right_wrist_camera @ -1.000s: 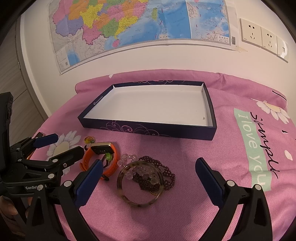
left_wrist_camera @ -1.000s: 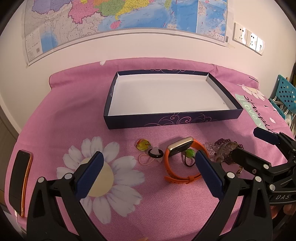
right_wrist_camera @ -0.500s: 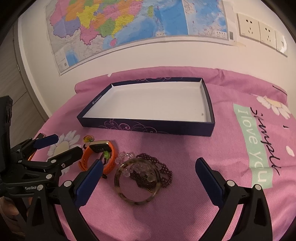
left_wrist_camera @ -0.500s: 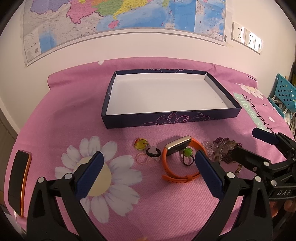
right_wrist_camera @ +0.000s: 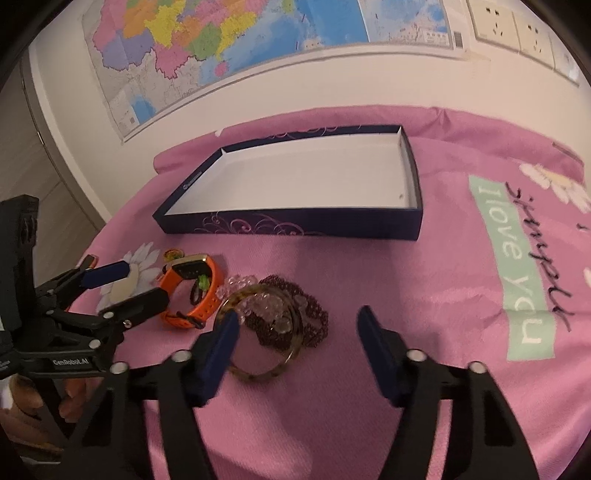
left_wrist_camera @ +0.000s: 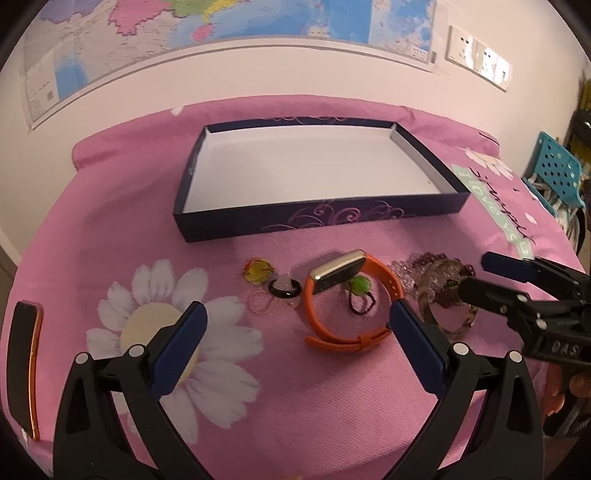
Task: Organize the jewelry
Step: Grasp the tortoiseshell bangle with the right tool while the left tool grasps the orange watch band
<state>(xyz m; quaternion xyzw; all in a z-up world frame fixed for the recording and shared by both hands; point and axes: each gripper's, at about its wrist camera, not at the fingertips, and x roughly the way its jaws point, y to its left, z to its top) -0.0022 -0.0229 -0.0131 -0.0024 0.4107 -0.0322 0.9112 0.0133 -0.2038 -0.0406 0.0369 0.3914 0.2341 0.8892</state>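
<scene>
A navy box (left_wrist_camera: 321,218) with a white inside lies at the back of the pink cloth. In front of it lie an orange watch (left_wrist_camera: 334,275), a green bead on a dark loop (left_wrist_camera: 358,285), a black ring (left_wrist_camera: 284,288) and a yellow pendant (left_wrist_camera: 257,271). A mottled brown bangle (right_wrist_camera: 258,374) rests on clear beads (right_wrist_camera: 266,306) and dark purple beads (right_wrist_camera: 314,325). My right gripper (right_wrist_camera: 295,319) hovers over the bangle with its jaws closing; its left finger covers the bangle's left rim and neither pad presses on it. My left gripper (left_wrist_camera: 295,314) is open before the watch and holds nothing.
A phone in an orange case (left_wrist_camera: 24,369) lies at the left edge of the cloth. A map and wall sockets (right_wrist_camera: 517,22) hang behind. A teal perforated stool (left_wrist_camera: 554,173) stands to the right. A hand (right_wrist_camera: 74,402) holds the left gripper's handle.
The right gripper's jaws have narrowed from wide open, and it has edged closer over the bangle. The left gripper has stayed open and nearly still.
</scene>
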